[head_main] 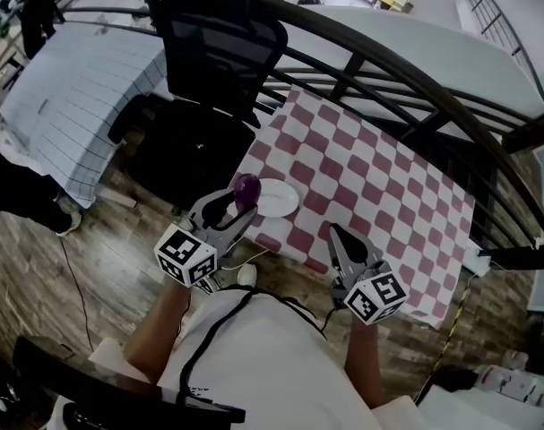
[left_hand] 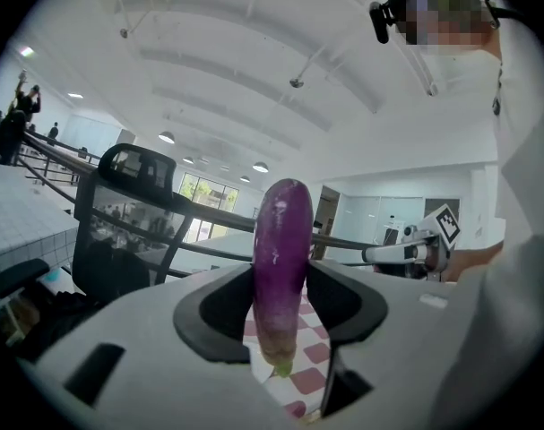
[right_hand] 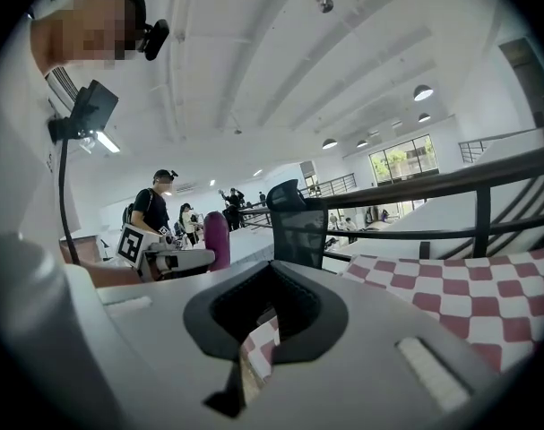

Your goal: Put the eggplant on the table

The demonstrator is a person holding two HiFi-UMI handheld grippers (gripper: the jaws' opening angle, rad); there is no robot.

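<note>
Purple eggplant (left_hand: 280, 249) sits pinched in the left tongs (left_hand: 280, 316); right tongs (right_hand: 270, 319) pressed together, empty. Lower it onto the table (head_main: 379, 177) ahead before releasing.

1. No word, brand name or number can be read in any view.
2. The left cube (head_main: 186, 254), at the back of the left gripper (head_main: 240, 206), carries black-and-white square markers: patterns only, no letters.
3. The right cube (head_main: 376, 297), behind the right gripper (head_main: 341, 238), carries the same kind.
4. Dark print (head_main: 196, 390) on the shirt (head_main: 254, 348), behind both grippers, is too small to read.
</note>
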